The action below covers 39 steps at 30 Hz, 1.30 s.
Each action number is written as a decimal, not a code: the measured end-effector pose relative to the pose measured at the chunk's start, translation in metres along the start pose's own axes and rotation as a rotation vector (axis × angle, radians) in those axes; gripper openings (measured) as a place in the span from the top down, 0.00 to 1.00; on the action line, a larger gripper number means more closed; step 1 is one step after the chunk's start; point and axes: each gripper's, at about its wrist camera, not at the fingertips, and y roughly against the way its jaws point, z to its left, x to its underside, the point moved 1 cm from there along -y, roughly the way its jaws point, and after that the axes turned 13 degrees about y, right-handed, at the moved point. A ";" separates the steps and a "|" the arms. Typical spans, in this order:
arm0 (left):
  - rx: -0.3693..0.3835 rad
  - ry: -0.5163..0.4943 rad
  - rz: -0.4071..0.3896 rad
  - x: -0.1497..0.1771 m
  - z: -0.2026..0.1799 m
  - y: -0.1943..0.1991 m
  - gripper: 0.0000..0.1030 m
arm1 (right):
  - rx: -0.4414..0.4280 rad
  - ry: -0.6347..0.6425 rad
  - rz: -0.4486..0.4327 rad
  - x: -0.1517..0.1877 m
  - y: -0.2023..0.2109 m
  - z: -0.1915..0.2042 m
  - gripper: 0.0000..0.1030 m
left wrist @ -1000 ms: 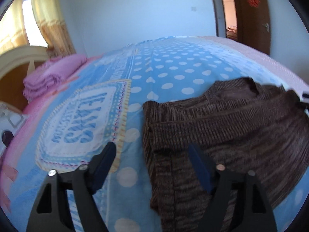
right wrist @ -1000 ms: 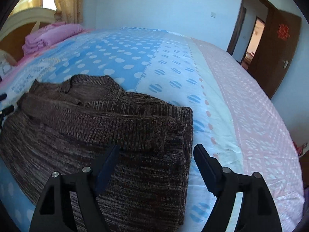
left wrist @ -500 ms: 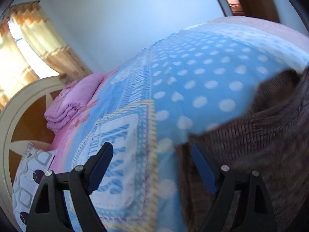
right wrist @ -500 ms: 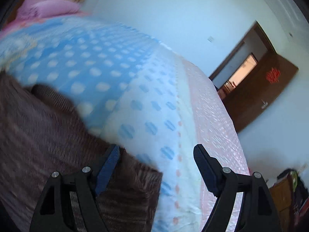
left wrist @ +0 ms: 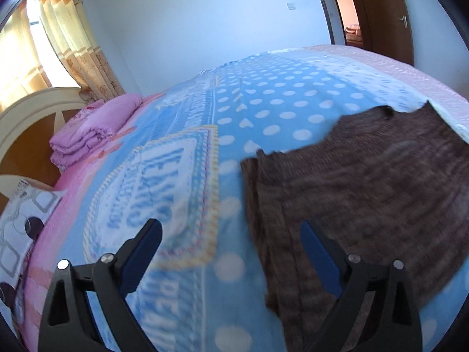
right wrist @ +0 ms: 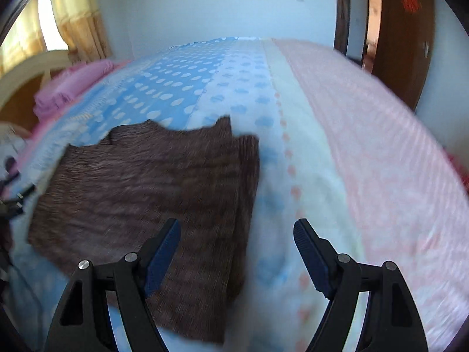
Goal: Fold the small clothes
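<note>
A brown knit sweater (left wrist: 366, 182) lies folded flat on the blue dotted bedspread (left wrist: 278, 96). In the left wrist view it fills the right side; my left gripper (left wrist: 231, 234) is open and empty above its left edge, the right finger over the cloth. In the right wrist view the sweater (right wrist: 146, 187) lies left of centre. My right gripper (right wrist: 236, 234) is open and empty above its right edge, the left finger over the knit, the right finger over the bedspread (right wrist: 293, 146).
A folded pink blanket (left wrist: 93, 129) lies by the cream headboard (left wrist: 32, 108) at the left. A patterned pillow (left wrist: 20, 223) sits at the near left. A brown door (left wrist: 390, 14) stands open at the back right. Curtains (left wrist: 73, 44) hang by the window.
Both grippers have pulled back and up from the sweater, open throughout. The views swung up toward the walls, then back down onto the sweater, which now looks farther off.
</note>
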 end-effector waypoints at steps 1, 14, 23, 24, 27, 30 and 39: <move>0.012 0.007 0.005 0.006 0.000 0.003 0.04 | -0.029 -0.025 0.005 0.010 0.003 0.001 0.26; 0.025 0.088 0.080 0.042 -0.001 -0.003 0.02 | -0.002 0.073 0.139 0.054 -0.002 0.038 0.81; 0.057 0.150 0.140 0.049 0.009 -0.017 0.00 | 0.026 0.065 -0.001 -0.039 -0.029 0.027 0.65; 0.058 0.154 0.141 0.049 0.009 -0.017 0.00 | 0.039 0.063 0.005 -0.052 -0.044 0.026 0.65; 0.062 0.157 0.135 0.051 0.009 -0.017 0.00 | 0.080 0.051 0.053 -0.076 -0.089 0.022 0.65; 0.068 0.162 0.141 0.052 0.010 -0.017 0.00 | 0.172 0.065 0.101 -0.085 -0.122 0.017 0.70; 0.118 0.230 0.160 0.052 0.022 -0.021 0.00 | 0.262 0.058 0.061 -0.080 -0.122 0.003 0.99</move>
